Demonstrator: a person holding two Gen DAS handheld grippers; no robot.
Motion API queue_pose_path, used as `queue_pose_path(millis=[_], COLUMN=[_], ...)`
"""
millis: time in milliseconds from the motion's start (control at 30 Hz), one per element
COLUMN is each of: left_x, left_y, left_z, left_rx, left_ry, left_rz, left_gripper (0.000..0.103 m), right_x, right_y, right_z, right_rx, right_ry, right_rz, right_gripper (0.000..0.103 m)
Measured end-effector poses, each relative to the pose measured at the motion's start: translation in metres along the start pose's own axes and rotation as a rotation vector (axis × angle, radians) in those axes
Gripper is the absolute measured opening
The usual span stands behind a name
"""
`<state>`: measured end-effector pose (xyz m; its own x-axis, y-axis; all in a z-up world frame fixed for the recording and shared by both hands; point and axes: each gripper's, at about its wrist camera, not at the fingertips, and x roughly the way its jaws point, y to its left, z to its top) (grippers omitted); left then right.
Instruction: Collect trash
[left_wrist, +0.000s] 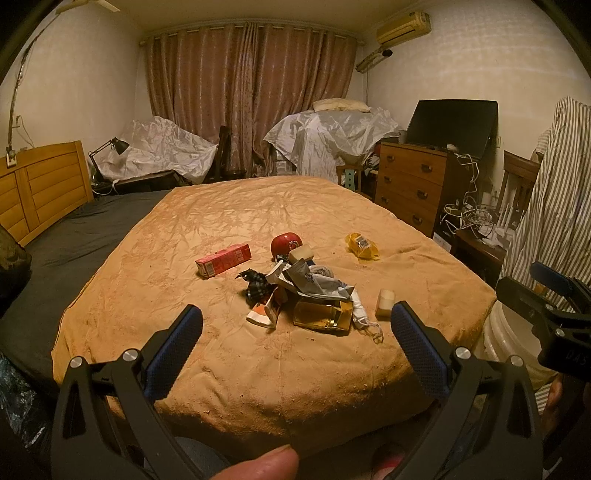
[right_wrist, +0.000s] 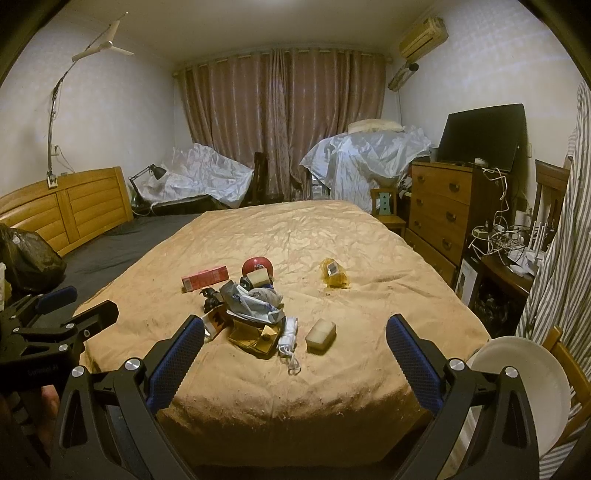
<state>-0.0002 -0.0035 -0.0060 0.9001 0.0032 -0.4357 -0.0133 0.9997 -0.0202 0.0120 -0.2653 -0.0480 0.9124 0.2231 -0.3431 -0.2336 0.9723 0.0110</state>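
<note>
Setting: a dim bedroom with a bed covered by a wrinkled tan blanket (left_wrist: 295, 369), seen from its foot.
Left gripper (left_wrist: 295, 325): black two-finger claw with blue pads, spread wide and holding nothing, hovering above the near edge of the bed.
Right gripper (right_wrist: 295, 332): the same kind of claw, also spread wide and empty, just beside the left one.
Trash pile: crumpled grey-white plastic wrapper (left_wrist: 317, 282), flattened gold cardboard box (left_wrist: 323, 314), torn orange-and-white carton (left_wrist: 266, 310) and dark checked scrap (left_wrist: 255, 286), heaped together mid-bed.
Loose trash: long red cardboard box (left_wrist: 223, 260) left of the pile; crumpled yellow plastic bag (left_wrist: 362, 245) well apart to the right; pale beige block (right_wrist: 320, 335) near the pile's right side.
Other item: round red apple-like object (left_wrist: 286, 243) behind the pile.
Bin: white round plastic container (right_wrist: 524, 387) at the bed's right corner, contents hidden.
Progress: the task seems barely begun; every visible piece lies on the blanket and neither claw has anything. All pieces remain to be picked up.
</note>
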Motion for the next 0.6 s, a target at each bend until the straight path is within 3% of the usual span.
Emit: queue_pose_path(millis=[600], left_x=[0.0004], left_y=[-0.0013], left_z=[-0.0004], left_rx=[0.001], left_ry=[0.003], left_rz=[0.001], left_gripper=[0.098], right_x=[0.0013], right_y=[-0.0010], right_z=[0.0016], right_rx=[0.001], right_ry=[0.006], right_rz=[0.000], right_gripper=[0.098])
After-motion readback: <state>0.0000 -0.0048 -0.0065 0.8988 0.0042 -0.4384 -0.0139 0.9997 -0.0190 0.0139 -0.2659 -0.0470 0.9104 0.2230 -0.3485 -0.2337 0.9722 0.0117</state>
